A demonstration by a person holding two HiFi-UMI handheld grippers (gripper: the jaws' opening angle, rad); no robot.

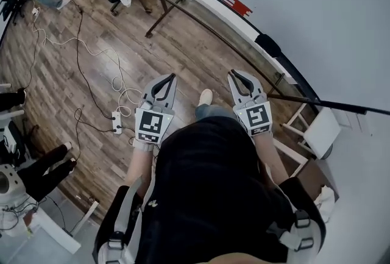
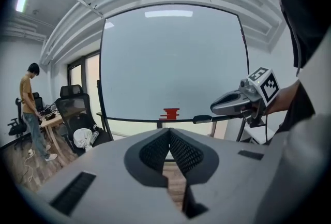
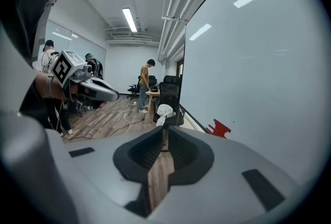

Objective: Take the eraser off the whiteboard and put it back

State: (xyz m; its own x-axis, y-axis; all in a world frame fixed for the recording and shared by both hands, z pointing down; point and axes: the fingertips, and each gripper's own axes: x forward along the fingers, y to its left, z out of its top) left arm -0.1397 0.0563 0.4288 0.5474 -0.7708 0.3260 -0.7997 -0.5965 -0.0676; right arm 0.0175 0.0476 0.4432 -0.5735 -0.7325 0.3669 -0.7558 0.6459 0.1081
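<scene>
Left gripper view: left gripper [image 2: 168,134], fingers pressed together on nothing, facing the red eraser [image 2: 170,113] stuck low on the whiteboard [image 2: 170,57], well apart from it. Right gripper view: right gripper [image 3: 164,132], fingers likewise closed and empty, eraser off to its right. Head view: both grippers above wooden floor [image 1: 152,43].

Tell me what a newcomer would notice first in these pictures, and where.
The small red eraser stands out, stuck low on the big pale whiteboard. In the head view the left gripper and right gripper point side by side over the wood floor, both shut and empty. A black chair draped with white cloth stands by the whiteboard's end.
</scene>
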